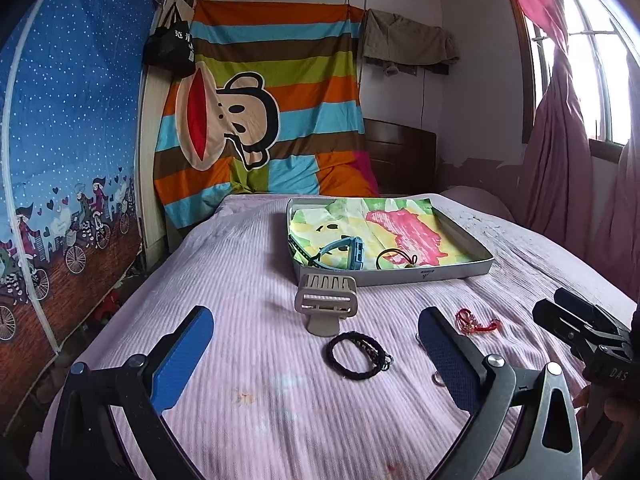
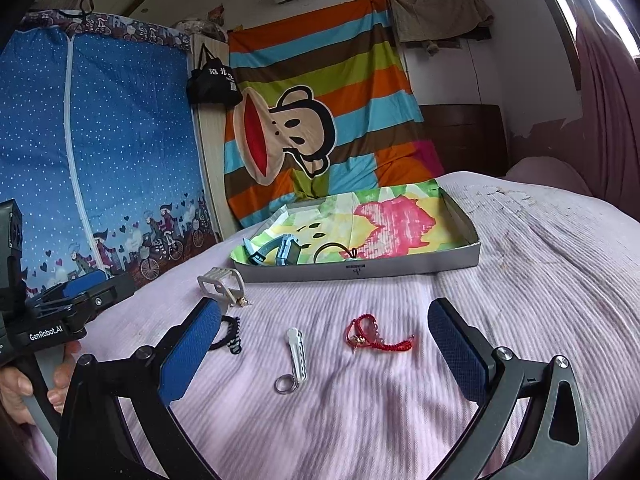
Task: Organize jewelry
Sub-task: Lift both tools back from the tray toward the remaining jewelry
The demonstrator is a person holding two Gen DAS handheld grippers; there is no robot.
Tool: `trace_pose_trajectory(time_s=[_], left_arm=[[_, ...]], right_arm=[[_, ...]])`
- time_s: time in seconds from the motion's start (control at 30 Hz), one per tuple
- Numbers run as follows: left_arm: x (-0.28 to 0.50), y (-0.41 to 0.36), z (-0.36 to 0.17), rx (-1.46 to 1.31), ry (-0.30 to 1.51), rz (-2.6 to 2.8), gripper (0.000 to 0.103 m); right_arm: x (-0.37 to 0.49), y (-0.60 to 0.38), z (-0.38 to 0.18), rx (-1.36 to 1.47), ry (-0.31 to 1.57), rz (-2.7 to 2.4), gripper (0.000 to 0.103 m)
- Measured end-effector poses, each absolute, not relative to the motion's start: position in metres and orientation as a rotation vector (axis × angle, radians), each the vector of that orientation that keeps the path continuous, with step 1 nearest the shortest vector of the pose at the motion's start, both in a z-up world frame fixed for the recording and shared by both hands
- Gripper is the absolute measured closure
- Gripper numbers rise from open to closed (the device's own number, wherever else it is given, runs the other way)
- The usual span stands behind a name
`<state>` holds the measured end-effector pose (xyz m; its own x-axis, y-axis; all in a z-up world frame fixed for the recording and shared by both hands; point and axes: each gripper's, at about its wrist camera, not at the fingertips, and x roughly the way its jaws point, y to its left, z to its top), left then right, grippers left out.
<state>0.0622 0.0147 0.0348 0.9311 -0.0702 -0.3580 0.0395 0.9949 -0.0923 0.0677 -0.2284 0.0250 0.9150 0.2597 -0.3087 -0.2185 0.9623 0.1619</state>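
Jewelry lies loose on a pink striped bedspread (image 1: 248,360). My left gripper (image 1: 316,344) is open low over the bed, and a black braided bracelet (image 1: 356,356) lies untouched ahead between its fingers. Beyond it stands a beige hair claw (image 1: 326,304). My right gripper (image 2: 324,344) is open wide. On the bed between its fingers lie a white hair clip with a metal ring (image 2: 296,356) and a red cord bracelet (image 2: 372,336), neither touched. A grey tray (image 2: 360,270) lined with colourful paper holds a blue watch (image 2: 276,254) and a black cord loop (image 2: 332,252).
A hand holds the other gripper at the left edge of the right wrist view (image 2: 116,284) and at the right edge of the left wrist view (image 1: 556,306). A small earring (image 2: 244,301) lies by the claw. A blue fabric wardrobe (image 1: 68,140) borders the bed's left side.
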Motion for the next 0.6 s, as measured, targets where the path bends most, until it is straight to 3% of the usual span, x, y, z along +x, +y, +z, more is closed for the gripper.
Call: trace_pose_trajectory(time_s=[0.6], left_arm=[[0.063, 0.01, 0.018, -0.045, 0.439, -0.071, 0.0]], right_arm=[[0.071, -0.226, 0.009, 0.069, 0.405, 0.255, 0.001]])
